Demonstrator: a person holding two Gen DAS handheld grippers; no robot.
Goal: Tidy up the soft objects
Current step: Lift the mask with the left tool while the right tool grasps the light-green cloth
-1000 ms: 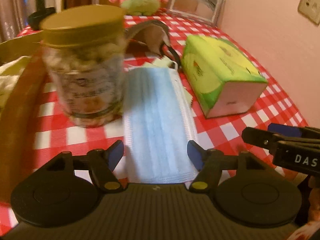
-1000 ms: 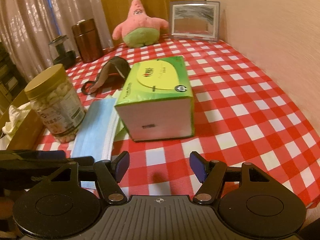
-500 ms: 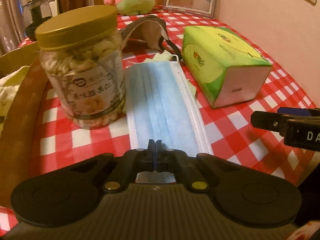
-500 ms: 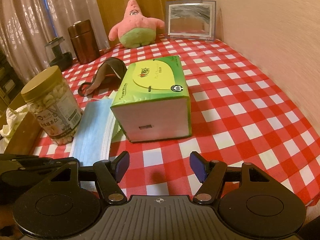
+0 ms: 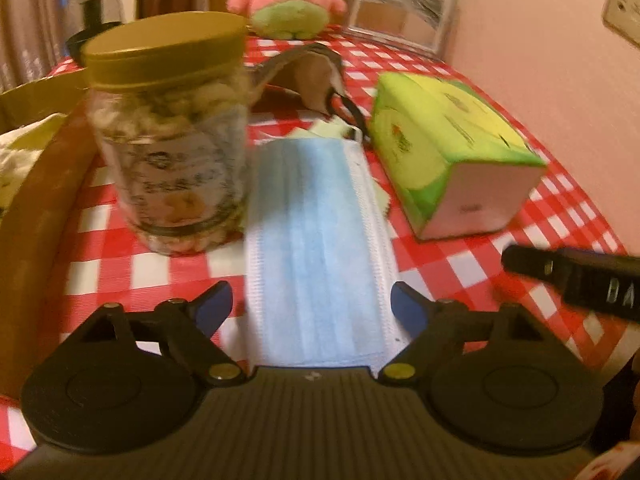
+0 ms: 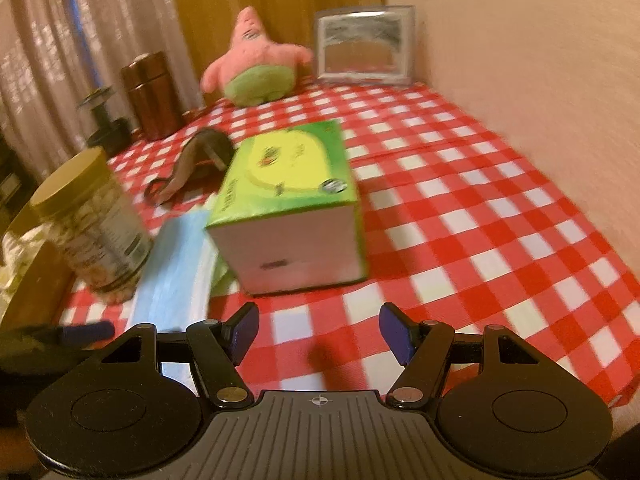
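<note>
A blue face mask (image 5: pixel 316 248) lies flat on the red checked tablecloth (image 5: pixel 500 248). My left gripper (image 5: pixel 312 308) hovers over its near end, jaws opening wide, one finger on each side of the mask and neither pad pressing it. The mask (image 6: pixel 172 272) shows left of my right gripper (image 6: pixel 318 330), which stands open over bare cloth in front of the green tissue box (image 6: pixel 288 200). A brown eye mask (image 5: pixel 312 80) lies behind the blue one. A pink plush starfish (image 6: pixel 256 68) sits at the back.
A snack jar (image 5: pixel 172 140) with a gold lid stands just left of the mask. A brown box (image 5: pixel 36 208) holding pale cloth borders the left edge. A mirror frame (image 6: pixel 364 48) leans on the wall; a brown canister (image 6: pixel 150 96) stands at back left.
The left gripper was open, closed fully over the mask's near end half a second ago, and now stands wide open again. The mask stays flat on the table. The right gripper kept its opening.
</note>
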